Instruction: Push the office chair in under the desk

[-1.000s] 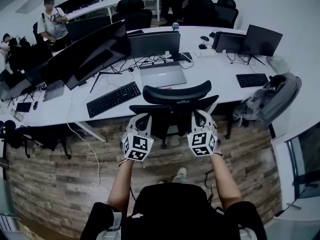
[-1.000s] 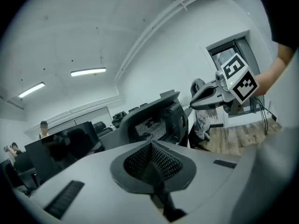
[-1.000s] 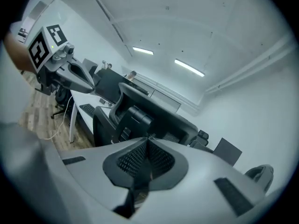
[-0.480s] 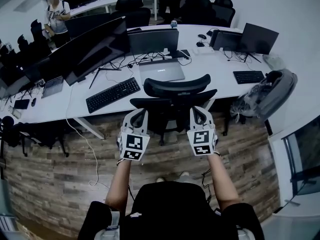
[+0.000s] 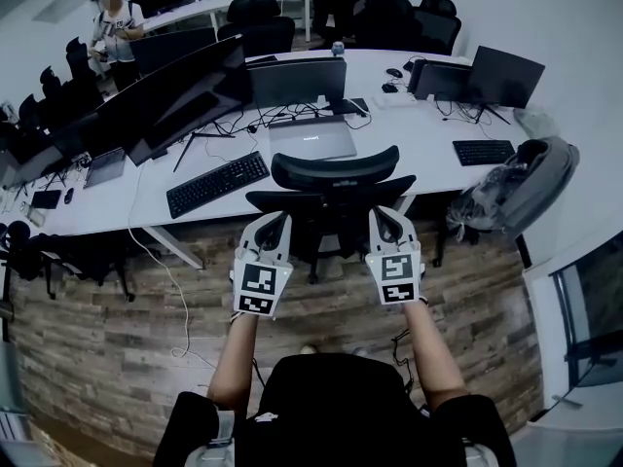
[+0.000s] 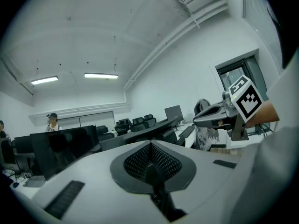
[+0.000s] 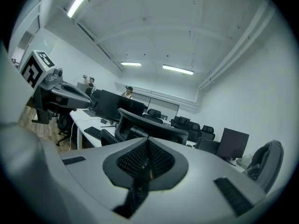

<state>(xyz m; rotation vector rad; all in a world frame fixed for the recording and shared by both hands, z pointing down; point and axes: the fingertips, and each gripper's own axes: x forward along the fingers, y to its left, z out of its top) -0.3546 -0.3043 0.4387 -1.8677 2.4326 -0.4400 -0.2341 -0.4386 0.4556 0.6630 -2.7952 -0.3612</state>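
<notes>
Step in hand: pushing the office chair (image 5: 331, 207) in. It stands at the middle of the desk (image 5: 409, 134), backrest on the near side of the desk edge, facing the closed laptop (image 5: 311, 139).

Left gripper (image 5: 272, 224) has its tip at the backrest's left side and right gripper (image 5: 385, 218) at its right side. Both claws are pressed together with nothing between them. They are used as blunt pushers, not clamps. We cannot confirm actual contact from the head view.

To do it well, in our judgement:
- push evenly with both sides so the chair rolls straight and does not swivel;
- keep the tips low on the backrest frame, not on the headrest;
- go slowly and stop before the backrest meets the desk edge.

Counts:
- task chair: one
- grippers: two
- keyboards on this desk: two, left (image 5: 217, 185) and right (image 5: 484, 152)
- laptop: one
- backpack (image 5: 531, 183) on the right: one
- person (image 5: 112, 27) far left: one
</notes>
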